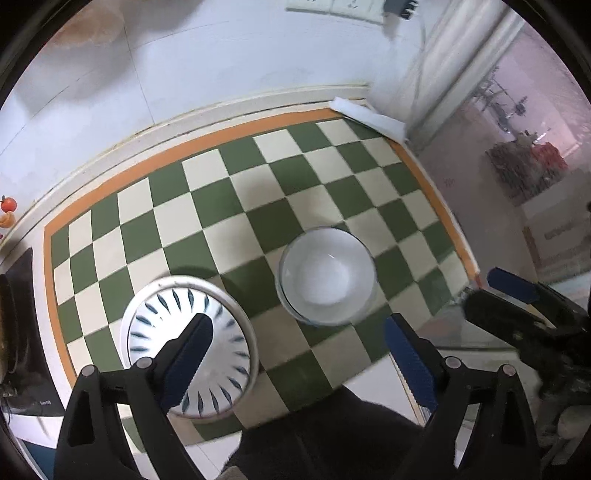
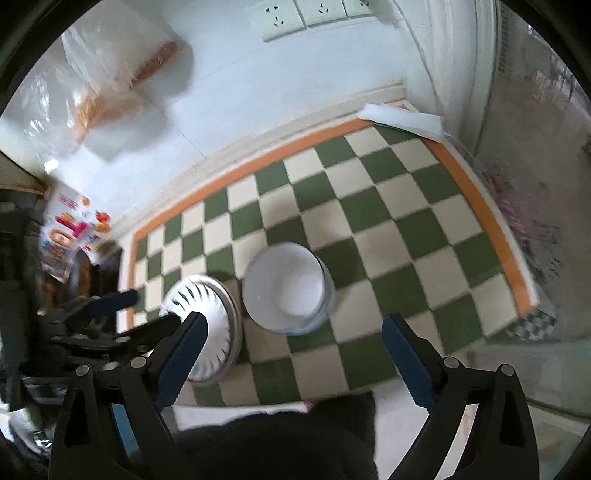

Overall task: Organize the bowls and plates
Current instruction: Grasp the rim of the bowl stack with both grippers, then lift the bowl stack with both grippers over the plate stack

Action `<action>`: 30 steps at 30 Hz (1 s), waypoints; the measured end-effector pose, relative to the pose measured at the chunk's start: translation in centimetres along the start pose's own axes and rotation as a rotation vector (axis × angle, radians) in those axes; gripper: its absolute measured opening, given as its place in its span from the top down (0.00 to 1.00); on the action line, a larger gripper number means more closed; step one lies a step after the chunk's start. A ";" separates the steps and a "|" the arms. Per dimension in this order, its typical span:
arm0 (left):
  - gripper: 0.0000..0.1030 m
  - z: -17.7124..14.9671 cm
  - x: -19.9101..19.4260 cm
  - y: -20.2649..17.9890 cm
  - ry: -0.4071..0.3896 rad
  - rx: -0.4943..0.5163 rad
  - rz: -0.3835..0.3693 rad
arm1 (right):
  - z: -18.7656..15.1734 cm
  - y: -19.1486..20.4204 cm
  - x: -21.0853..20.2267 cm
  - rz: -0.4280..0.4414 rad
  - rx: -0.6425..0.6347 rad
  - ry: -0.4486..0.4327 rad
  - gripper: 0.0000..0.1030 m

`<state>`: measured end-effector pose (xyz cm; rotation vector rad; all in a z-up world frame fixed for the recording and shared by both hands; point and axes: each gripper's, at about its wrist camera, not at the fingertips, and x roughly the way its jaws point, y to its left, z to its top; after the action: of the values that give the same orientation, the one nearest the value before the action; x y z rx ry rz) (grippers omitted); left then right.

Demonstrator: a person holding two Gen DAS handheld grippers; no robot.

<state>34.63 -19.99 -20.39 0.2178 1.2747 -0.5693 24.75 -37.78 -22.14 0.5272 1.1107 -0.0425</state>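
Two dish stacks (image 1: 327,277) sit mid-mat (image 1: 258,177), edges clear.

Domestic kitchen or dining corner, seen from above a small table. Green-and-cream checked tablecloth (image 1: 258,206) with an orange border, spread against a white tiled wall (image 1: 221,62). Household crockery on the cloth: a stack of white bowls (image 1: 327,275) beside a stack of white plates with blue dash pattern (image 1: 225,332). Row of white wall sockets (image 2: 314,14) set in the tiling above the table. Clear plastic bags of foodstuff (image 2: 99,85) hung or leaning at the wall. Brightly printed packaging (image 2: 68,232) at the table's left end. Pale window or glazed door frame (image 1: 476,74) at the right, looking onto blurred clutter beyond.
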 end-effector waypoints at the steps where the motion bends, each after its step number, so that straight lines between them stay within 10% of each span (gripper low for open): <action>1: 0.08 0.5 1.1 0.4 0.007 -0.007 0.015 | 0.2 -0.4 0.7 0.026 0.012 0.006 0.05; 16: 0.08 5.9 17.3 4.4 0.320 -0.154 -0.107 | 0.2 -8.8 19.3 0.262 0.241 0.253 0.06; 30: 0.27 4.3 23.5 4.3 0.480 -0.264 -0.370 | -0.9 -9.8 26.9 0.373 0.325 0.371 0.43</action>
<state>44.63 -24.90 -41.98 -0.1153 1.8616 -0.6785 33.37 -39.94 -49.32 1.0585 1.3576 0.2115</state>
